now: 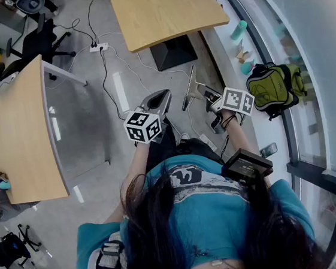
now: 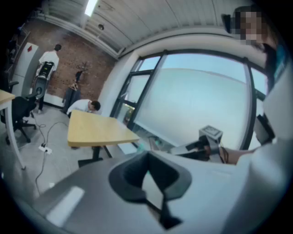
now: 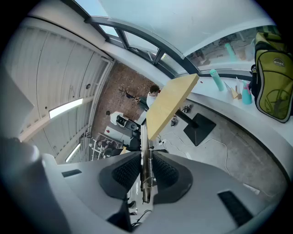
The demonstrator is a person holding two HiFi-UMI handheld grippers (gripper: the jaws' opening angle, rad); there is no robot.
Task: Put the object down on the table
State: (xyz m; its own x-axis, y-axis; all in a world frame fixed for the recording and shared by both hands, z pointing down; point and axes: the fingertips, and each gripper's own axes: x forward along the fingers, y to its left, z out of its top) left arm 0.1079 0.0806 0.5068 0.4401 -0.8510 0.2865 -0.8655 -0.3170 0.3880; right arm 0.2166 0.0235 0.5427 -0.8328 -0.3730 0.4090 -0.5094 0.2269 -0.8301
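Note:
My right gripper (image 1: 203,93) is shut on a thin metal tool (image 1: 189,88) with a spring, held in the air above the floor. In the right gripper view the tool (image 3: 145,157) stands edge-on between the ribbed pads (image 3: 126,172), which press on both of its sides. My left gripper (image 1: 157,104) hangs beside it, a little to the left. Its jaws (image 2: 153,180) stand apart with nothing between them. A light wooden table (image 1: 165,7) stands ahead, beyond both grippers. The same table (image 2: 94,128) lies ahead in the left gripper view.
A second wooden table (image 1: 20,135) stands at the left. Cables and a power strip (image 1: 99,47) lie on the grey floor. A green backpack (image 1: 274,85) and a teal bottle (image 1: 238,29) rest on the window ledge at the right. Office chairs (image 1: 42,36) stand at the far left.

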